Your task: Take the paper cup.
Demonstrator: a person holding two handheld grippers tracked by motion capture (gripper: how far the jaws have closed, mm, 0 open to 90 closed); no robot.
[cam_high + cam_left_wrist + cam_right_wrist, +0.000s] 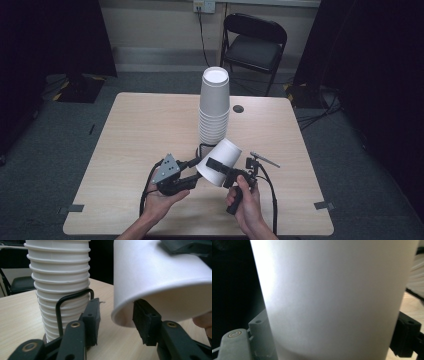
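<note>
A single white paper cup (226, 151) hangs tilted over the table's near middle, its mouth toward the lower left. My right gripper (220, 170) is shut on the cup's side; in the right gripper view the cup wall (332, 290) spans the whole gap between the right gripper's (334, 340) jaws. My left gripper (196, 171) sits at the cup's mouth. In the left gripper view the rim (120, 320) lies between the left gripper's (118, 312) jaws: one jaw reaches under the rim, the other stands off the wall. A tall upside-down stack of white cups (215, 107) stands just behind.
The wooden table (140, 130) has a cable hole (238, 108) beside the stack. A black folding chair (255, 42) stands beyond the far edge. Cables trail from both grippers across the near part of the table, and dark curtains flank the room.
</note>
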